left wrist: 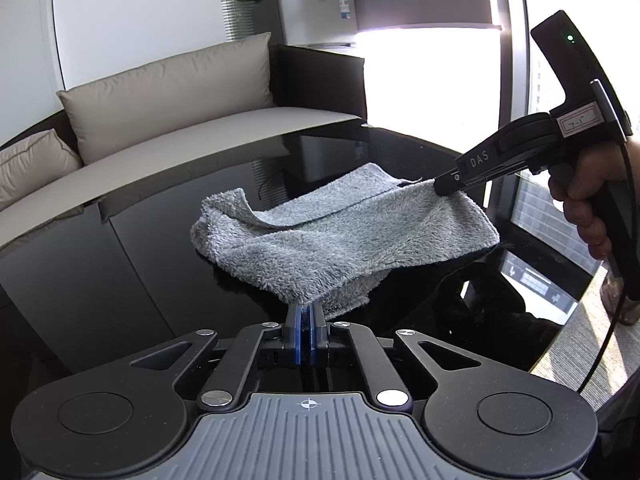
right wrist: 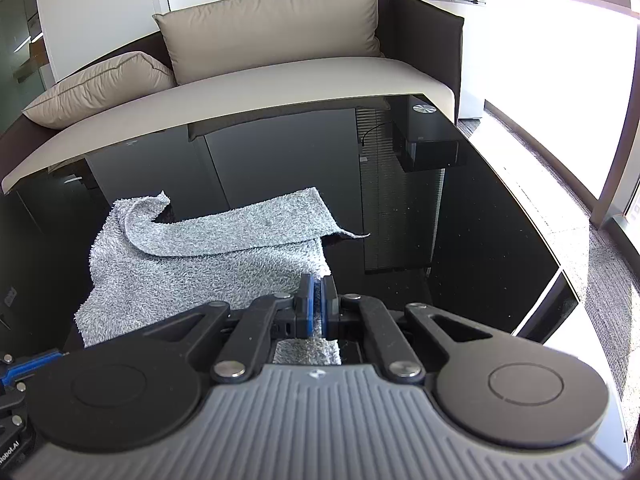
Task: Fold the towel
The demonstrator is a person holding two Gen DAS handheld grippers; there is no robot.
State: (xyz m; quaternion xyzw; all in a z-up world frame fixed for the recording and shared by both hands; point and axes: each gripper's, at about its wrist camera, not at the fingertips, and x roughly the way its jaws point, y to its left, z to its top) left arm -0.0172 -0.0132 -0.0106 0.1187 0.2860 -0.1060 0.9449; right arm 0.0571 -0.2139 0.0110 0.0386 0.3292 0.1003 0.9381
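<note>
A grey fluffy towel [left wrist: 320, 248] [right wrist: 200, 272] lies partly folded on a glossy black table [left wrist: 120, 264] [right wrist: 460, 240], with one edge turned over on top. In the left wrist view my left gripper [left wrist: 306, 310] is shut on the towel's near corner, which sits between the blue pads. My right gripper [left wrist: 440, 189], held by a hand [left wrist: 584, 200], is shut on the towel's right edge and lifts it slightly off the table. The right wrist view shows that gripper [right wrist: 318, 284] pinching the cloth, which runs between the pads and under the fingers.
A beige sofa [left wrist: 180, 120] [right wrist: 280, 60] with cushions runs along the table's far edge. A small fridge [left wrist: 312, 16] with a microwave on top stands behind it. The table's right edge [right wrist: 560, 272] drops to carpet by bright windows.
</note>
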